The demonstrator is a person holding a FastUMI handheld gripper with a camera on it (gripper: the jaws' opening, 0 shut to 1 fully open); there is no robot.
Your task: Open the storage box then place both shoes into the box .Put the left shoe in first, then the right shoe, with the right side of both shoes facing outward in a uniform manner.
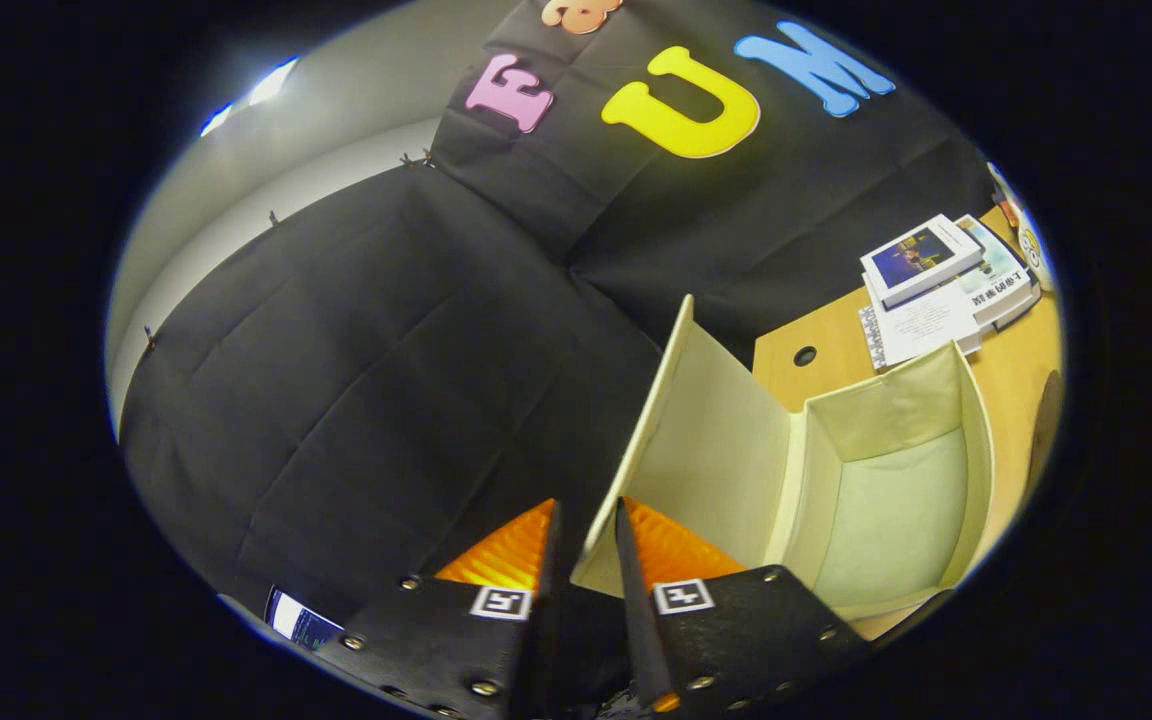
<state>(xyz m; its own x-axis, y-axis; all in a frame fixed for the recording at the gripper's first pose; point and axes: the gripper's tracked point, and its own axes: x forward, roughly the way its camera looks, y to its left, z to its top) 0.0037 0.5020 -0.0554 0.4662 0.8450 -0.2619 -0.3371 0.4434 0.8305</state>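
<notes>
A cream fabric storage box (976,430) stands on a wooden table (1016,370), and its pale inside is bare. Its lid (716,440) is swung up and stands nearly upright on the side of the box nearest the black cloth wall. My gripper (586,505) is at the free edge of that lid. The edge runs between the two fingers, which are pressed close on it from either side.
A stack of books and papers (936,285) lies on the table beyond the box, near a round cable hole (805,355). The black cloth wall hangs close behind the lid. A small lit screen (301,620) shows low beside the fingers.
</notes>
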